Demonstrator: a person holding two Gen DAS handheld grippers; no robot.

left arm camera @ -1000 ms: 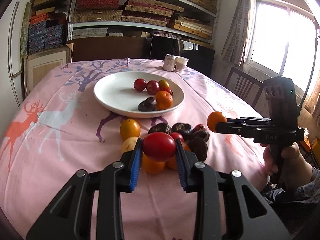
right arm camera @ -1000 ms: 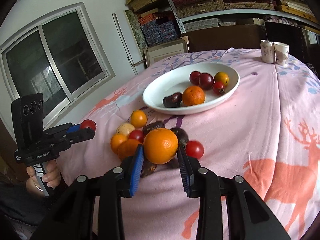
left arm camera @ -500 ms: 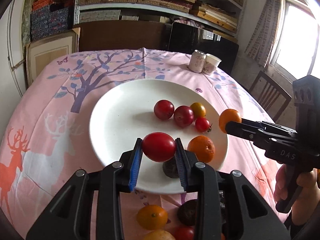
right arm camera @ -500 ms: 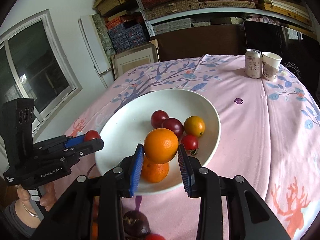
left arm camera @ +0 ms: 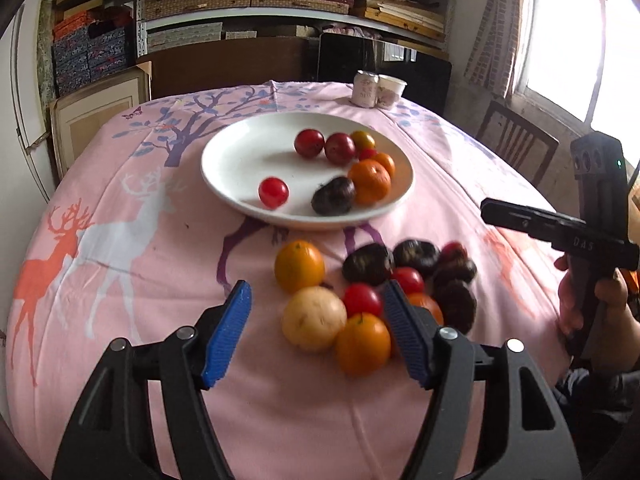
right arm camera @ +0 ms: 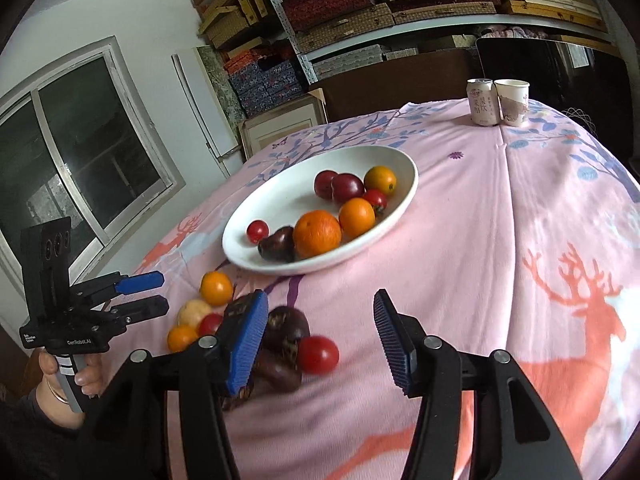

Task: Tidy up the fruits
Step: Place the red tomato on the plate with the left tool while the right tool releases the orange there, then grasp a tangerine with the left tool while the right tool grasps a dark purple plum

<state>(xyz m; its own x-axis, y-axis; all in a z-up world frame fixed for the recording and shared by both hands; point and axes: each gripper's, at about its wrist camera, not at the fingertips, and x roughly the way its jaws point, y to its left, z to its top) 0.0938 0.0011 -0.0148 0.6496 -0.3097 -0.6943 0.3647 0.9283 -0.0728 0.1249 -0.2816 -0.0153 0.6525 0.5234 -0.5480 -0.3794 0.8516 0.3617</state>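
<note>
A white plate (left arm camera: 240, 152) (right arm camera: 404, 164) on the pink tablecloth holds several fruits: a red tomato (left arm camera: 273, 192) (right arm camera: 257, 231) lying apart at its left, oranges (left arm camera: 369, 181) (right arm camera: 317, 233), a dark plum (left arm camera: 333, 201) and red plums (left arm camera: 309, 143). A pile of oranges, tomatoes and dark plums (left arm camera: 362, 300) (right arm camera: 280, 332) lies on the cloth in front of the plate. My left gripper (left arm camera: 318, 330) is open and empty above the pile. My right gripper (right arm camera: 320, 346) is open and empty over the pile's right side.
A drink can (right arm camera: 483, 102) (left arm camera: 365, 89) and a paper cup (right arm camera: 512, 101) stand at the far side of the table. A wooden chair (left arm camera: 516, 142) is at the right edge. Shelves with boxes fill the back wall.
Both grippers opened and let go of their fruit: the tomato and the orange now lie on the plate. Both grippers pulled back from the plate to over the pile.
</note>
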